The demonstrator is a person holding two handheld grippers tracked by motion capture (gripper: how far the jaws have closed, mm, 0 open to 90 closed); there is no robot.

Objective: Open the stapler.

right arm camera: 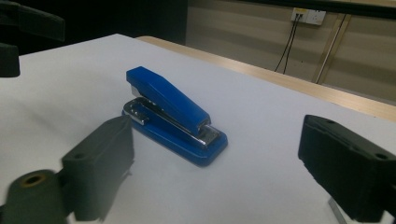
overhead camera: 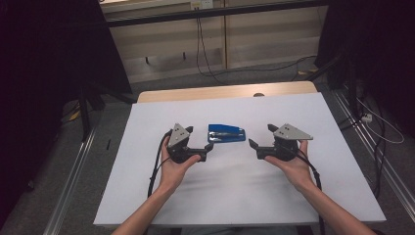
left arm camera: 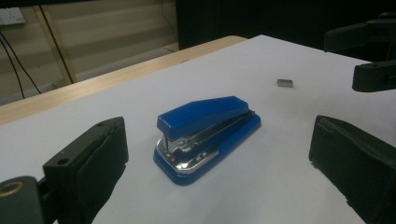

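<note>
**Both grippers poised around a blue stapler**

A blue stapler (overhead camera: 226,133) lies on the white counter (overhead camera: 147,186), roughly at its middle, with its top arm down and its metal mouth toward the person's left. The left gripper (overhead camera: 199,138) hovers just beside that mouth end, and the right gripper (overhead camera: 260,138) sits a little apart from the hinged end. Both are aimed inward at the stapler from opposite sides.

In the left gripper view, the fingers (left arm camera: 91,161) stand wide apart with the stapler lying between and beyond them, untouched. In the right gripper view the fingers (right arm camera: 348,161) are likewise spread, holding nothing. A small grey block, probably a strip of staples (left arm camera: 284,83), rests on the counter well beyond the stapler, nearer the right gripper.

This looks like the approach step: nothing is grasped yet. The next move probably calls for one gripper to come forward until its fingers straddle the stapler's narrow body, then close across the sides, low enough that the smooth plastic top does not slip out.
</note>
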